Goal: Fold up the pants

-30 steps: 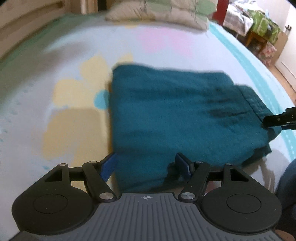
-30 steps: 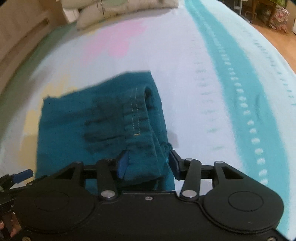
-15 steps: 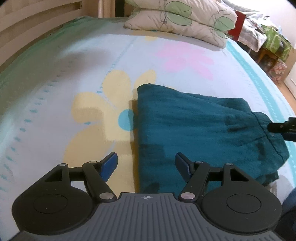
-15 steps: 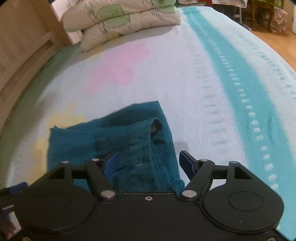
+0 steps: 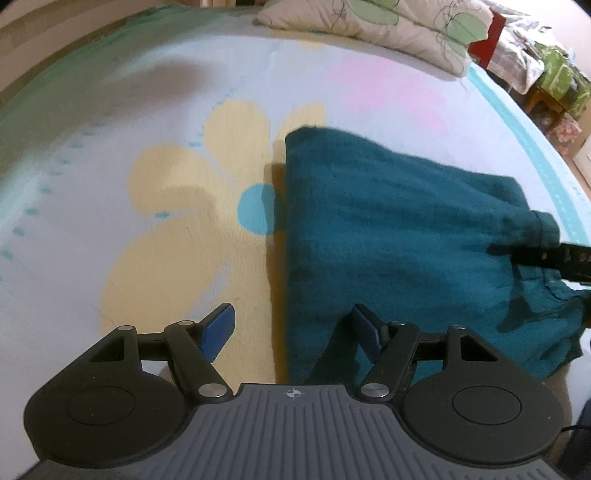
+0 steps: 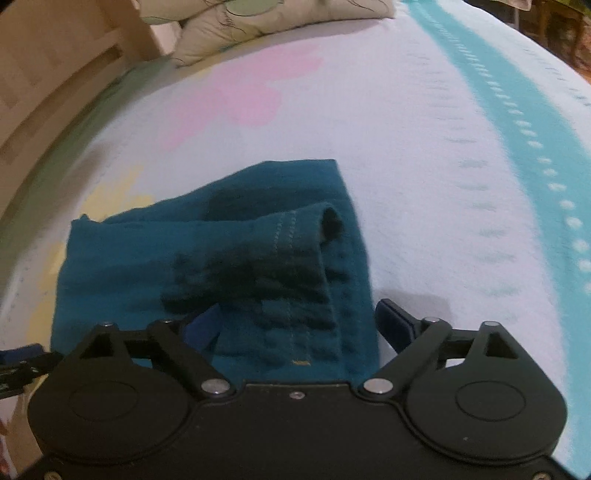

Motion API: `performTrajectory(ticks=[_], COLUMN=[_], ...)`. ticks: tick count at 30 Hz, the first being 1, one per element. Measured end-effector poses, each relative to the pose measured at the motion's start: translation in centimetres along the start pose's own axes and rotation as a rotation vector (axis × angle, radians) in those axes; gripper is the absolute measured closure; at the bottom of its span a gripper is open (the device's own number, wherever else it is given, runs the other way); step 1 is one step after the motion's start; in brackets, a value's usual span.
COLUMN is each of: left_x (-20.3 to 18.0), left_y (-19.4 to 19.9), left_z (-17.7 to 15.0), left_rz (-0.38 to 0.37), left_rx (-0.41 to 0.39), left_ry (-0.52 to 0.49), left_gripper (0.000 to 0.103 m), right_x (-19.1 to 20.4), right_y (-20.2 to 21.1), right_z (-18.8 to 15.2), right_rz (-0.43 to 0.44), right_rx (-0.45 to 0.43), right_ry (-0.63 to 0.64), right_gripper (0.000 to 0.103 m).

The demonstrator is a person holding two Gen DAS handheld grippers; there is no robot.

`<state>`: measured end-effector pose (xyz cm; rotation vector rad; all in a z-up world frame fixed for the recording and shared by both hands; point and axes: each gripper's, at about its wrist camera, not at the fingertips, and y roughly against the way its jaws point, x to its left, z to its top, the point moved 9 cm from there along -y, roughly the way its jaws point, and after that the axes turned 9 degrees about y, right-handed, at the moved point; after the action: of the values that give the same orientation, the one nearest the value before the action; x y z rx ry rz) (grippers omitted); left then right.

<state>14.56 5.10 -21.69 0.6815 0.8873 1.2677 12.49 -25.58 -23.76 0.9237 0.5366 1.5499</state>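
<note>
The teal pants lie folded in a rectangle on the bed, with the stitched waistband end bunched on top at the right. My left gripper is open and empty, over the pants' left front corner. My right gripper is open and empty, its jaws on either side of the waistband end, just above the cloth. The right gripper's dark tip shows at the right edge of the left wrist view.
The bed sheet is pale with yellow, pink and blue flower prints and a turquoise stripe on the right. Pillows lie at the head. A wooden headboard stands left. Cluttered furniture stands beyond the bed.
Both grippers let go of the pants and pulled back and up, jaws wider. The pants stay folded on the bed.
</note>
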Motion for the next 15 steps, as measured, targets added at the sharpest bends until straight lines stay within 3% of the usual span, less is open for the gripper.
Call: performTrajectory(ticks=[7,15], left_x=[-0.9,-2.4], left_y=[-1.3,-2.8], left_z=[0.6,2.1], left_rz=[-0.011,-0.039], left_rx=[-0.035,-0.048], left_ry=[-0.042,-0.039], left_gripper=[0.027,0.020], right_x=[-1.3,-0.8], right_y=[0.4,-0.2], right_z=[0.5,0.9], right_rz=[0.109,0.087], right_rx=[-0.073,-0.074], right_ry=[-0.126,-0.069], right_gripper=[0.009,0.009])
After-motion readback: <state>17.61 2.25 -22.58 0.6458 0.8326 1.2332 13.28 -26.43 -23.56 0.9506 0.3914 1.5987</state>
